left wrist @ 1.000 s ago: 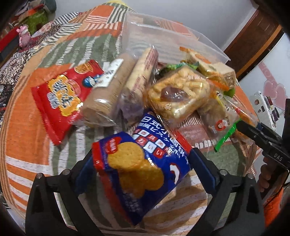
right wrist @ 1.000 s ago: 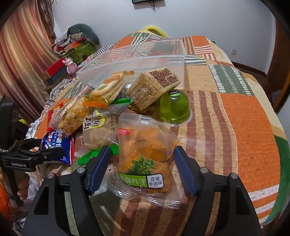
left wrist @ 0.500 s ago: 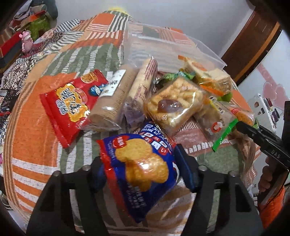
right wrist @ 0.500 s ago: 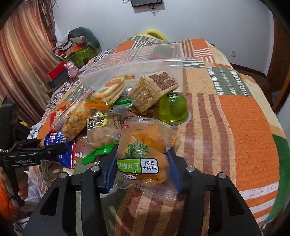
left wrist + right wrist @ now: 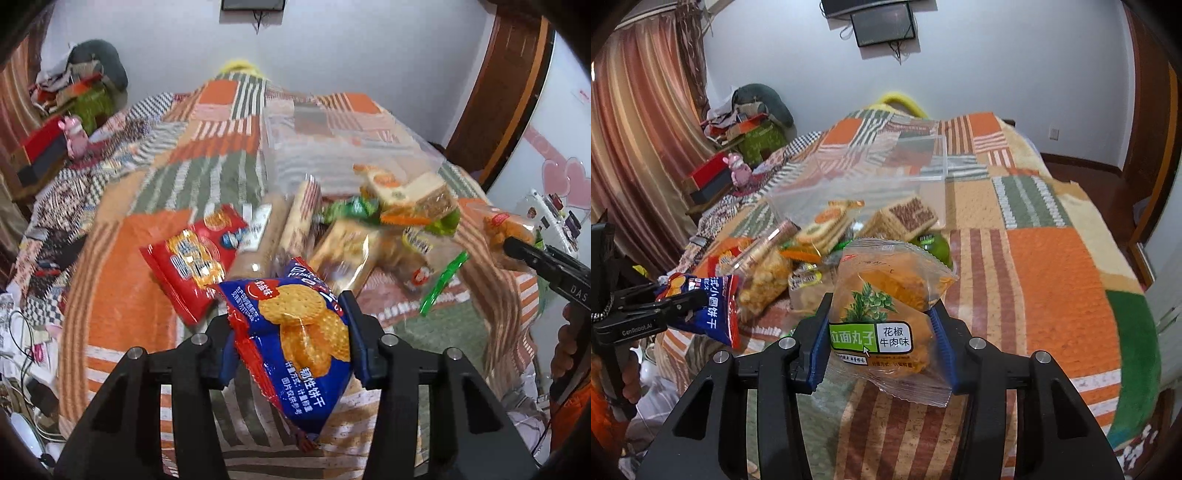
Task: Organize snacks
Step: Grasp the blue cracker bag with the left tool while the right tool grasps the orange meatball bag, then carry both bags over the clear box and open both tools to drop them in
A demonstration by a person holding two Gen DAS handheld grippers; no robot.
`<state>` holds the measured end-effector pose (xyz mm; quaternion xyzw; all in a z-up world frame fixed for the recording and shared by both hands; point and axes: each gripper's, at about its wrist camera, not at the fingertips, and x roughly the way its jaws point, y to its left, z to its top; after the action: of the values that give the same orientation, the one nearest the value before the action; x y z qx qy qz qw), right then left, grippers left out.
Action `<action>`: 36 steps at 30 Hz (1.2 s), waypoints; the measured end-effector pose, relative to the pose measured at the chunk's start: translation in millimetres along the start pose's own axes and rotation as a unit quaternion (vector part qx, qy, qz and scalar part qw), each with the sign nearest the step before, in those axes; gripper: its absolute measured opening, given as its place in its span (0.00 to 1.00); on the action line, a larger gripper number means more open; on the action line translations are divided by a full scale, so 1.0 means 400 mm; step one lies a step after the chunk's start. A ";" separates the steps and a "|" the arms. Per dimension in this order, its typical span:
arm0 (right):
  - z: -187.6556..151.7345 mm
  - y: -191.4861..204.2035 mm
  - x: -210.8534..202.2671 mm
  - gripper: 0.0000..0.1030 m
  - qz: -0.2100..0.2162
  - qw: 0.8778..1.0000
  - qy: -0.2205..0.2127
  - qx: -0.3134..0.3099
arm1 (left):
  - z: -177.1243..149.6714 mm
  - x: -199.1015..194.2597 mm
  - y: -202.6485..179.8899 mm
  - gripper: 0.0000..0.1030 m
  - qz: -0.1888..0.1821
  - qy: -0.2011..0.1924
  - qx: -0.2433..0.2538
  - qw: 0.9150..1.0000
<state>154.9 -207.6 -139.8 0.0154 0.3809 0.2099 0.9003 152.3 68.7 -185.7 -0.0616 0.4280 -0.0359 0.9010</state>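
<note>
- Left gripper [image 5: 290, 334] is pinching my blue biscuit packet [image 5: 295, 332] between its two blue pads, and the packet hangs clear above the patchwork cloth [image 5: 122, 288], one red-edged corner pointing down.
- From the right wrist view I see that same packet [image 5: 709, 310] at the far left, clamped in the left gripper [image 5: 681, 304].
- Right gripper [image 5: 881, 339] is pressed onto a clear packet of orange noodle balls [image 5: 886, 306] with a green and white label; I hold it lifted, its crimped lower edge dangling between the fingers.
- In the left wrist view this packet [image 5: 508, 236] shows at the right edge, caught at the tip of the right gripper [image 5: 517, 249].
- Beneath both grippers I see the rest of the snacks heaped on the cloth: a red biscuit bag [image 5: 192, 258] lying flat to the left, two long wrapped biscuit rolls [image 5: 291, 221] just beside it, and a bag of puffed corn snacks [image 5: 762, 280].
- Farther back lie wrapped sandwich crackers [image 5: 827, 225], a square wafer cake [image 5: 907, 218] and a green jelly cup [image 5: 934, 247], partly hidden behind my noodle packet.
- Behind the heap stands a clear plastic box [image 5: 886, 166], its near wall touching the pile.
- Off the cloth's left side I make out a pink toy figure [image 5: 738, 173] beside a red and dark box [image 5: 711, 181].
</note>
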 end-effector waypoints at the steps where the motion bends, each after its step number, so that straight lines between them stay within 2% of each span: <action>1: 0.006 0.000 -0.005 0.43 0.000 1.000 -0.005 -0.002 | 0.008 -0.012 -0.001 0.47 0.002 -0.008 0.001 1.000; 10: 0.063 0.009 -0.026 0.43 0.000 0.999 -0.040 -0.012 | 0.109 -0.078 -0.038 0.47 0.006 -0.075 0.019 0.997; 16: 0.101 0.016 -0.021 0.43 -0.003 0.998 -0.059 -0.021 | 0.181 -0.076 -0.063 0.47 0.001 -0.100 0.030 0.995; 29: 0.210 -0.013 0.068 0.43 -0.008 0.997 -0.081 -0.016 | 0.343 0.025 -0.066 0.47 -0.002 -0.116 0.031 0.993; 36: 0.257 -0.017 0.156 0.43 -0.022 0.997 -0.069 -0.022 | 0.415 0.113 -0.053 0.47 0.000 -0.108 0.021 0.994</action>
<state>267.5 -175.9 -110.6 0.0012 0.3138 0.1965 0.9289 309.5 55.9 -113.4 -0.0464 0.3271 -0.0377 0.9431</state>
